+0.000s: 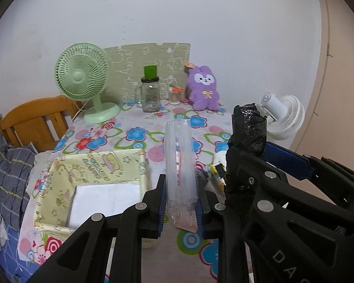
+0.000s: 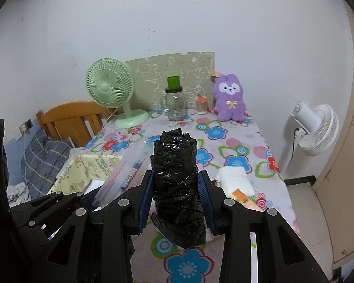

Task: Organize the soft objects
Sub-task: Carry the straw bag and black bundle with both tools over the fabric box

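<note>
My left gripper point(image 1: 180, 202) is shut on a clear plastic pack point(image 1: 179, 165) and holds it on edge above the flowered tablecloth, just right of the yellow fabric box point(image 1: 92, 165). The pack also shows in the right wrist view point(image 2: 122, 174). My right gripper point(image 2: 175, 195) is shut on a roll of black plastic bags point(image 2: 177, 184), held upright; it also shows in the left wrist view point(image 1: 247, 129). A white folded cloth point(image 2: 236, 180) lies on the table to the right. A purple plush rabbit point(image 2: 230, 101) sits at the far edge.
At the back stand a green fan point(image 1: 82, 82), a glass jar with a green cap point(image 1: 149, 92) and a small bottle point(image 1: 174, 95). A white fan point(image 2: 316, 129) stands right of the table. A wooden chair point(image 1: 35, 120) and a bed with grey bedding point(image 1: 4, 172) are left.
</note>
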`<action>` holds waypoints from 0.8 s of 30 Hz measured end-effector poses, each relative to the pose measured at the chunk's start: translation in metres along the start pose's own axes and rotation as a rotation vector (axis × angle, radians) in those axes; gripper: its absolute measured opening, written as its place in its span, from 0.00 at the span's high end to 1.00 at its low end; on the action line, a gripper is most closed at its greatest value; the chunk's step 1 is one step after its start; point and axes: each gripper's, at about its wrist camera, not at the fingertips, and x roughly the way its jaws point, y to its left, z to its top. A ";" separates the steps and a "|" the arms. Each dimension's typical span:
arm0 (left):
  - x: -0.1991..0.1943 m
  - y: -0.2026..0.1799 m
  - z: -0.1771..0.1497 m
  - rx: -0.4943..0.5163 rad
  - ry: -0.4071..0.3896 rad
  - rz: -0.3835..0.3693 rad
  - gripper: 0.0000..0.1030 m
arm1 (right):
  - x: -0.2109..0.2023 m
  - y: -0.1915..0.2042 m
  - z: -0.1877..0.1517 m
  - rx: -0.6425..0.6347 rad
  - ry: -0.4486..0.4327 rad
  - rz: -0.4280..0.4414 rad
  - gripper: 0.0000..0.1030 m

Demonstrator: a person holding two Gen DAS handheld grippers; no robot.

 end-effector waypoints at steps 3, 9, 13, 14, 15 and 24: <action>0.000 0.010 0.001 -0.008 0.001 0.012 0.80 | 0.005 0.009 0.002 -0.007 0.003 0.012 0.60; 0.002 0.031 0.003 -0.019 0.006 0.040 0.80 | 0.017 0.027 0.006 -0.018 0.015 0.044 0.60; 0.006 0.044 0.005 -0.028 0.015 0.053 0.80 | 0.026 0.039 0.008 -0.026 0.025 0.059 0.60; 0.007 0.047 0.005 -0.030 0.017 0.055 0.80 | 0.029 0.041 0.009 -0.027 0.027 0.062 0.60; 0.008 0.051 0.005 -0.033 0.021 0.058 0.80 | 0.032 0.044 0.009 -0.029 0.031 0.067 0.60; 0.019 0.081 0.002 -0.058 0.045 0.073 0.80 | 0.057 0.068 0.013 -0.049 0.061 0.096 0.60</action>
